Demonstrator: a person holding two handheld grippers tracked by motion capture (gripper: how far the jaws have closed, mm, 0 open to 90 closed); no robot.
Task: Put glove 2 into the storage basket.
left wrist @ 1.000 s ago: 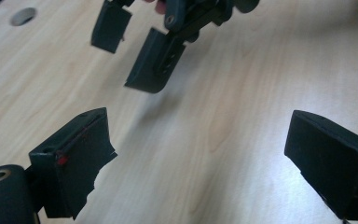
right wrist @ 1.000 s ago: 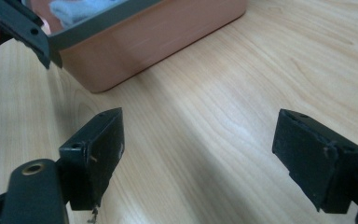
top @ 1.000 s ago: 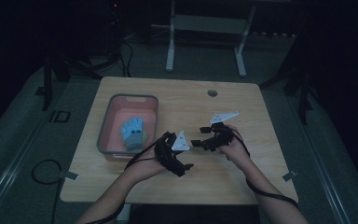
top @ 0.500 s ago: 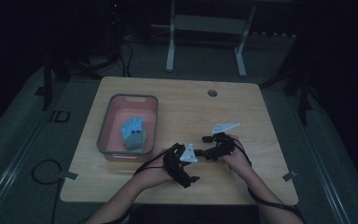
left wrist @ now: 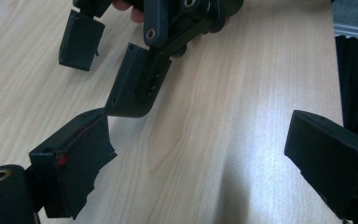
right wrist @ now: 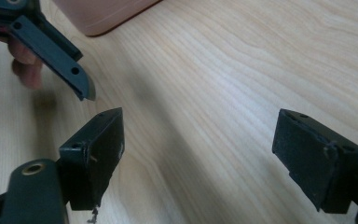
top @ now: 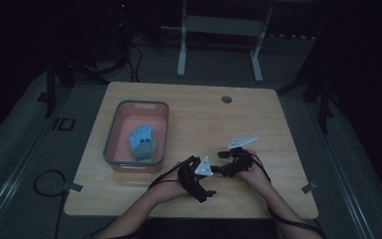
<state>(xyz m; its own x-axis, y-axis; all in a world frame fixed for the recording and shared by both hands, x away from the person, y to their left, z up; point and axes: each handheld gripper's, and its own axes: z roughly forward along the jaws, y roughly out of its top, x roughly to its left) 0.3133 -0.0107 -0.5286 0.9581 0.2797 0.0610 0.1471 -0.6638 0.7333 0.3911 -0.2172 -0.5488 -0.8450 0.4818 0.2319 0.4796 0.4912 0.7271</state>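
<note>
My left gripper [top: 209,182] and right gripper [top: 222,163] face each other low over the wooden table [top: 199,119], near its front edge. Both are open with nothing between their jaws. In the left gripper view my own gripper [left wrist: 200,158] stands wide apart, and the right gripper's fingers [left wrist: 137,86] come in from the top, one tip touching my left-hand jaw. In the right gripper view that gripper [right wrist: 205,149] is spread over bare wood, with one of the left gripper's fingers [right wrist: 56,49] at the upper left.
A pink bin with a grey rim [top: 114,132] stands on the table's left half and holds a blue glove [top: 142,141]. Its corner [right wrist: 102,14] lies just beyond the right gripper. A round hole [top: 226,99] is near the far edge.
Both hands have drawn back toward the front edge of the table. The two grippers have come closer together, jaws toward each other.
</note>
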